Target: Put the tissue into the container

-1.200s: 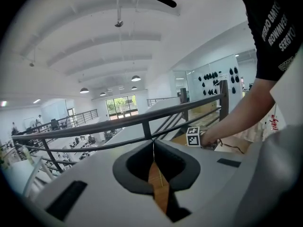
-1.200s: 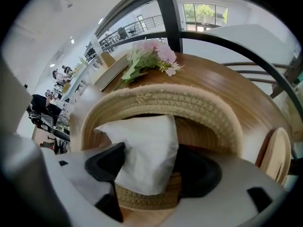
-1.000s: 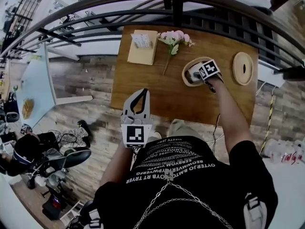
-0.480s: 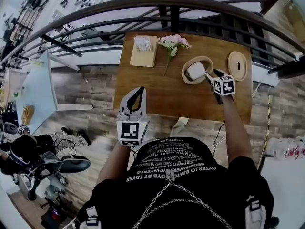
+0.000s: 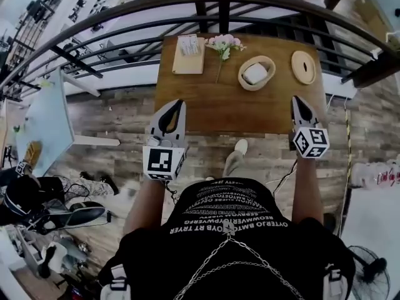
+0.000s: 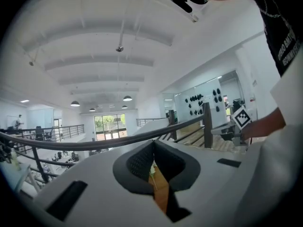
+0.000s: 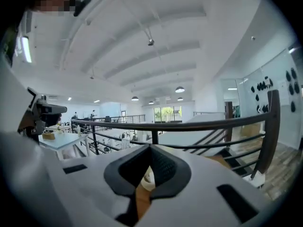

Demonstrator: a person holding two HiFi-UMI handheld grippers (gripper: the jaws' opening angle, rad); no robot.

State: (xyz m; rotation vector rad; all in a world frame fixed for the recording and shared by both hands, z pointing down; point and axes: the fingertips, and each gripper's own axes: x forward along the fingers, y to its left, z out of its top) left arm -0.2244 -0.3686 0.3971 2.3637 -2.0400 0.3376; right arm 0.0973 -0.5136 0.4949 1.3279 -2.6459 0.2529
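A white tissue point(image 5: 255, 73) lies inside the oval wooden container point(image 5: 270, 64) at the back of the wooden table point(image 5: 212, 108). My right gripper point(image 5: 296, 99) hangs over the table's front right edge, well clear of the container, shut with nothing between its jaws. In the right gripper view its jaws point(image 7: 150, 148) meet, and the container's pale rim point(image 7: 148, 178) peeks through the slit below them. My left gripper point(image 5: 176, 102) sits at the front left edge, also shut and empty, its jaws point(image 6: 154, 144) closed in the left gripper view.
A round wooden lid point(image 5: 304, 67) lies right of the container. A pink flower sprig point(image 5: 224, 42) and a flat wooden tray with a white item point(image 5: 189, 54) sit at the back left. A dark metal railing point(image 5: 187, 8) runs behind the table.
My right gripper has pulled back from the container to the table's front edge and closed. The tissue stays in the container. The left gripper holds its place.
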